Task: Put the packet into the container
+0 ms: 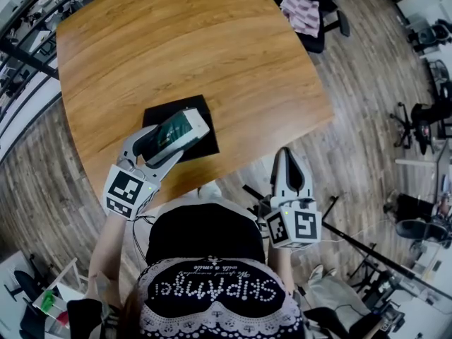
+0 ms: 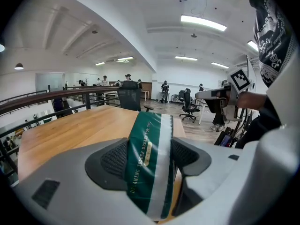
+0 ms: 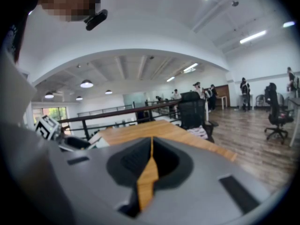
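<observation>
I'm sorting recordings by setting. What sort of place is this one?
Most likely an open-plan office: a large wooden table, swivel office chairs on wood flooring, and long ceiling strip lights, with people standing around desks farther back.

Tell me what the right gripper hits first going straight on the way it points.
Likely the wooden table, at its near edge; the right gripper, jaws shut, aims at it from just outside. Height is unclear, so it may skim over.
</observation>
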